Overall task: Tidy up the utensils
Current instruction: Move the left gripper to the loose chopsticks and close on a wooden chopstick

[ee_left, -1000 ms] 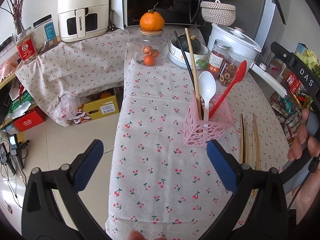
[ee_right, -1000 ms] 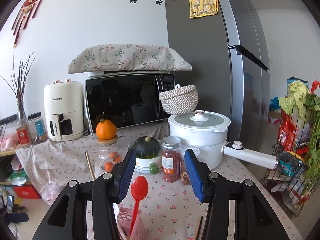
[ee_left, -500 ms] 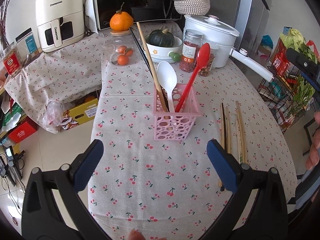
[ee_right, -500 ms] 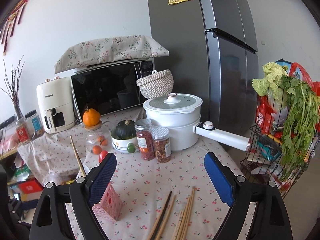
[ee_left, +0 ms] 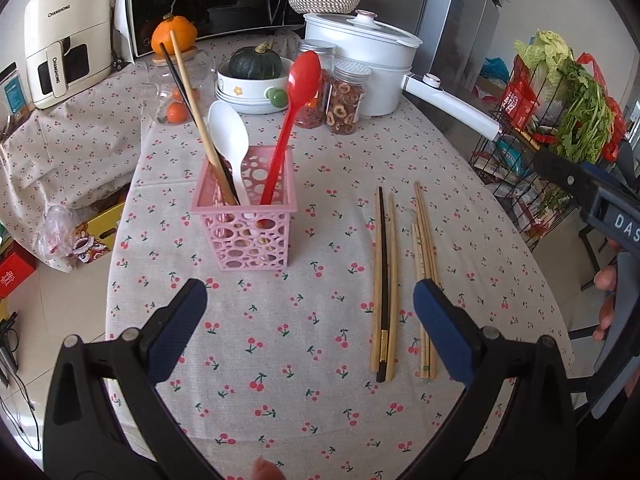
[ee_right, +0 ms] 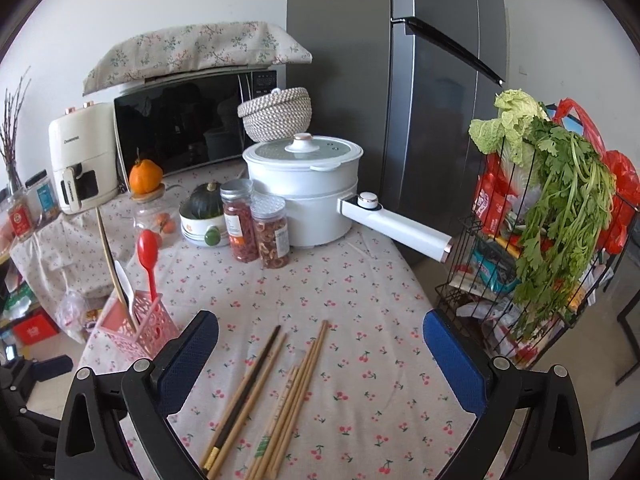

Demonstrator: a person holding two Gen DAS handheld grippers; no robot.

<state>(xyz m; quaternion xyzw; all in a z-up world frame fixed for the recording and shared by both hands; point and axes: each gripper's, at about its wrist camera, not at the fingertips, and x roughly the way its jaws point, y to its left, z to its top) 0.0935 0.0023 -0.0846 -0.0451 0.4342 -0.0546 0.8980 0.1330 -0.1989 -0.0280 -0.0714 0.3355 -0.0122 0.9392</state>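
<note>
A pink perforated holder stands on the cherry-print tablecloth, holding a red spoon, a white spoon and two upright chopsticks. Several loose chopsticks, wooden and one dark, lie flat to the holder's right. My left gripper hovers open above the cloth, nearer than the holder, with nothing between its fingers. My right gripper is over the loose chopsticks; its jaws are opening wide, with nothing gripped. Its black body shows at the right edge of the left wrist view.
At the back stand a white pot with a long handle, two jars, a bowl with a dark squash, a glass jar under an orange, a microwave and an air fryer. A wire rack of vegetables stands right of the table.
Both grippers swung right and tilted down; the loose chopsticks came into view below the right gripper. The right gripper's jaws spread from narrow to wide. The left jaws stayed open.
</note>
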